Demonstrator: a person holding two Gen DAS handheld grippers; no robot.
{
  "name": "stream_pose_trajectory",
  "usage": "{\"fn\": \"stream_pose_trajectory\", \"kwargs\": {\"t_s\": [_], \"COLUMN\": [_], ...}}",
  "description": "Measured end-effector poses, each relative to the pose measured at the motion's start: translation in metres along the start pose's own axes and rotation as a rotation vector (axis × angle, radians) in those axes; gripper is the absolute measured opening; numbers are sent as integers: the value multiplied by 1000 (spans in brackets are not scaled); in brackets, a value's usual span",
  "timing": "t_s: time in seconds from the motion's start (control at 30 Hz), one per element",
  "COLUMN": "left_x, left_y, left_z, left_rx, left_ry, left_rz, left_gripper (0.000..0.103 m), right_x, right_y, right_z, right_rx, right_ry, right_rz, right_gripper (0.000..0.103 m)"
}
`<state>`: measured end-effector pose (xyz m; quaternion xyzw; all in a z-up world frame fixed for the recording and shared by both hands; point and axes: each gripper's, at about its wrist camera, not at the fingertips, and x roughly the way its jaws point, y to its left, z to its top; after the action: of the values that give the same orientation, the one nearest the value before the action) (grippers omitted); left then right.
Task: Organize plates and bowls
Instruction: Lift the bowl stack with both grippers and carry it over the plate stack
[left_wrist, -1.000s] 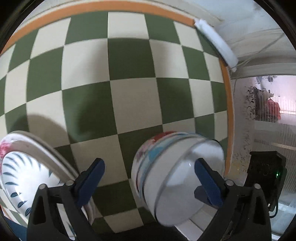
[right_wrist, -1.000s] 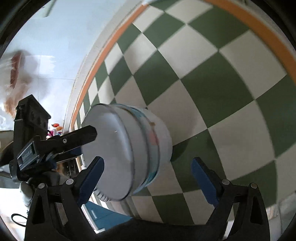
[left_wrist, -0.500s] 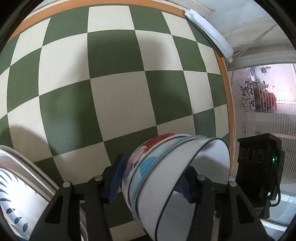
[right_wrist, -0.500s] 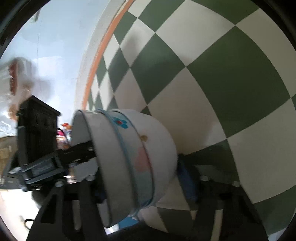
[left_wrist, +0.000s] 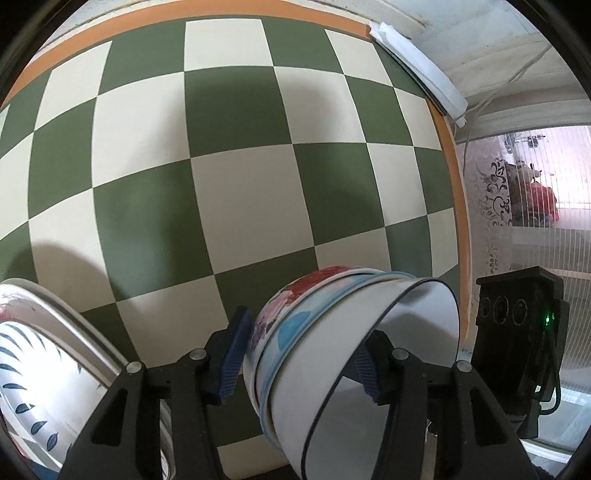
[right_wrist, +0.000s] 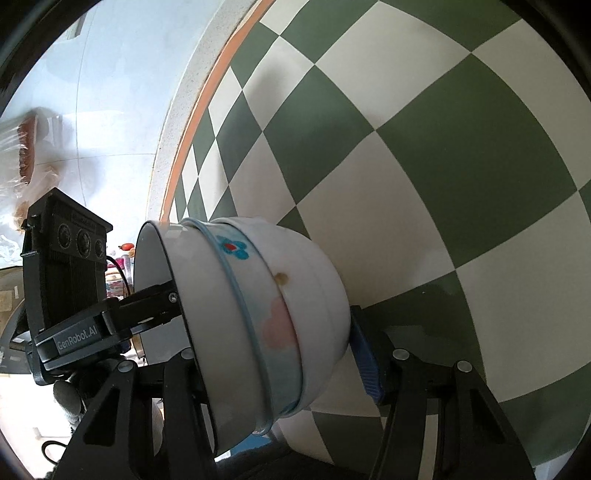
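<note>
A stack of nested bowls (left_wrist: 332, 354), white with floral and blue patterns, is held between both grippers, tipped on its side. My left gripper (left_wrist: 299, 358) is shut on the stack from one side. My right gripper (right_wrist: 273, 354) is shut on the same stack (right_wrist: 266, 317) from the opposite side. The left gripper's body (right_wrist: 74, 295) shows at the left of the right wrist view. A stack of plates (left_wrist: 44, 369) with blue leaf marks lies at the lower left of the left wrist view.
A green and cream checkered cloth (left_wrist: 240, 166) with an orange border covers the table. A white strip (left_wrist: 417, 66) lies at its far right corner. The right gripper's body (left_wrist: 517, 332) is at the right edge.
Both grippers went from open around the bowl stack to shut on it. The stack now fills more of both views and the plates have slid further to the left.
</note>
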<state>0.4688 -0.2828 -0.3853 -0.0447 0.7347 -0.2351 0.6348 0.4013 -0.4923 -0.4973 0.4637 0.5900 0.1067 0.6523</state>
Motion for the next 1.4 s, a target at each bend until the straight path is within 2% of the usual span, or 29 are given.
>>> {"fn": "stream_pose_trajectory", "kwargs": {"t_s": [0.3, 0.63, 1.0, 1.4], "left_x": [-27, -74, -122, -132], "left_y": [1, 29, 96, 167], "left_z": [-1, -16, -48, -79], "left_rx": [-10, -45, -149, -291], "left_ry": [-33, -90, -156, -181], "left_rz": [4, 19, 36, 42], "left_gripper": [50, 50, 50, 50], "right_x": [-6, 3, 55, 125], "right_y": [22, 75, 142, 184], "right_z": [1, -6, -25, -41], "right_rx": [-4, -79, -178, -252], "right_ry": [10, 43, 142, 266], "right_rz": [19, 19, 23, 8], "right_gripper": [58, 58, 58, 58]}}
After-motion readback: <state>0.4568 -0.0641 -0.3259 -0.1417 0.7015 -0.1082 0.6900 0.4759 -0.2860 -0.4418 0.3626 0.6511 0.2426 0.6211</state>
